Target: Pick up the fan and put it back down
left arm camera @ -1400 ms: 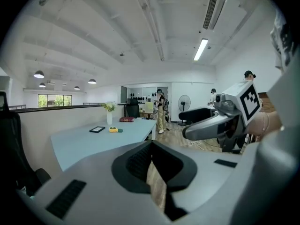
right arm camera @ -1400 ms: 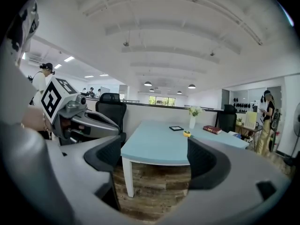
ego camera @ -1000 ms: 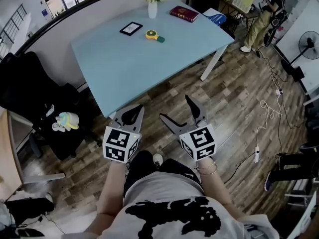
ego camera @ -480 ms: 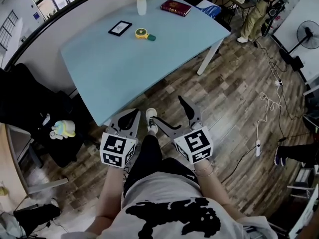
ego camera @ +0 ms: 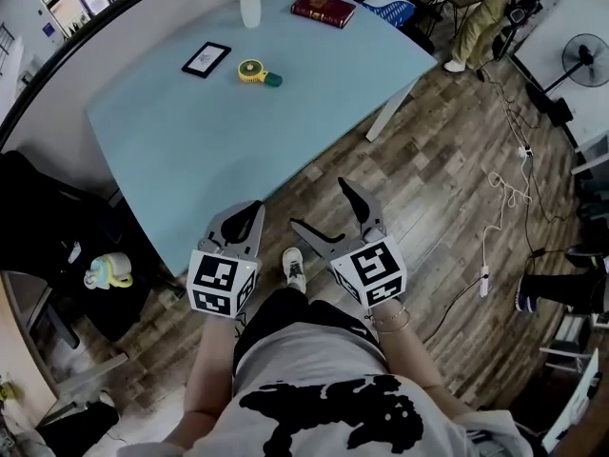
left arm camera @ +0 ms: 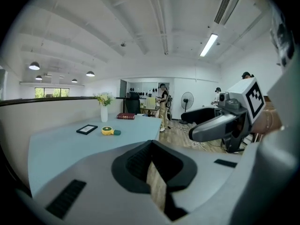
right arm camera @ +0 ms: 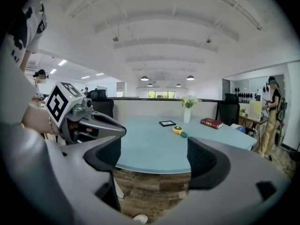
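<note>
The wooden floor (ego camera: 447, 188) takes up most of what I look down on, and the pale blue table (ego camera: 219, 150) stands across it ahead of me. A black chair (ego camera: 38, 208) sits off the table's left edge, with a small pale toy (ego camera: 107, 270) on its seat. Beyond the table's far right corner stands a person (ego camera: 483, 17).

I hold both grippers just short of the table's near corner, above the floor and touching nothing on the table. My right gripper (ego camera: 321, 205) is spread wide: its two dark pads stand well apart and there is nothing between them, only the table's near edge and the floorboards showing through the gap. My left gripper (ego camera: 247, 209) sits over the table's near corner with its jaws brought together, tips meeting, and nothing is caught in them.

Everything on the table lies toward its far side, well away from both grippers. A red book (ego camera: 324, 9) lies near the far edge, with a white vase (ego camera: 249, 9) of flowers to its left. A black-framed tablet (ego camera: 206, 58) lies flat, nearer me than the vase. The yellow fan (ego camera: 255, 71), round with a green handle, lies on the tabletop just to the right of the tablet and in front of the vase.
</note>
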`<state>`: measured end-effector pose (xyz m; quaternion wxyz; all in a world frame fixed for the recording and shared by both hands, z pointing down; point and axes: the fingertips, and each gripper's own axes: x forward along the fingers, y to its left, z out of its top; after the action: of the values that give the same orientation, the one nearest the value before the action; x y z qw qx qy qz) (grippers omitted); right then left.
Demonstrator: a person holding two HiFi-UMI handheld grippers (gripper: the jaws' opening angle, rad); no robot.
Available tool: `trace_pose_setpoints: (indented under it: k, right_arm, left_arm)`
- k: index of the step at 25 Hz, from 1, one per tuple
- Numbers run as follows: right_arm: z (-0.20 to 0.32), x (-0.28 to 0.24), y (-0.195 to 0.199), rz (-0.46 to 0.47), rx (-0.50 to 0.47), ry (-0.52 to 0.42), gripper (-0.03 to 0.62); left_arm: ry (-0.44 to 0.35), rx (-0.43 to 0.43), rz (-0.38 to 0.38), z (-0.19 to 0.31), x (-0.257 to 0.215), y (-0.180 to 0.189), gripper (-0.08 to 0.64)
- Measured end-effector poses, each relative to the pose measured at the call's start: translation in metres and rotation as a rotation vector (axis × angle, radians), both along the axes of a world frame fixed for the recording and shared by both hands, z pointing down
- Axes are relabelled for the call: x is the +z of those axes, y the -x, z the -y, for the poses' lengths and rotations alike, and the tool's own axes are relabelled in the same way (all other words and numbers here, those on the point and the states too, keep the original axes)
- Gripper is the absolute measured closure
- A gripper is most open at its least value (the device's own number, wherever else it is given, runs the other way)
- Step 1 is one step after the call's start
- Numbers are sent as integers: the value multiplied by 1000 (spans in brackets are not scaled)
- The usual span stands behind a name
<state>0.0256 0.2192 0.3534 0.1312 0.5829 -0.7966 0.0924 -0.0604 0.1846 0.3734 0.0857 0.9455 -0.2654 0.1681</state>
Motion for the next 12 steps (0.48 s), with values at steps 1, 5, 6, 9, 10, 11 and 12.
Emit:
trace_pose_setpoints:
  k: [1,5,6,9,10,11,12]
  right_arm:
    - [9,-1,-5,-4,1,0,161]
    - [48,-3,-25,-14,0,4,161]
    - [57,-3,-28,-19,-4,5,161]
    - [80,-3,-37,-34,-14,8,161]
    - [87,-4,-40,-39,-14,8,161]
    - [94,-6,-43,-43,-12,6,161]
    - [100,-7,-47,-47,-9,4,161]
  left_arm:
    - [2,-1,-5,9,-1,-5,549]
    - [-11,-2,-30,49,-11,-26,549]
    - [-15,-4,-37,58,-14,-30,549]
    - [-26,-11,-57,85,-19,-37,549]
    - [-28,-12,-60,92,-20,-40,549]
    - [-27,-11,-61,99,-20,-42,549]
    - [-26,-9,-61,105,-20,-44,549]
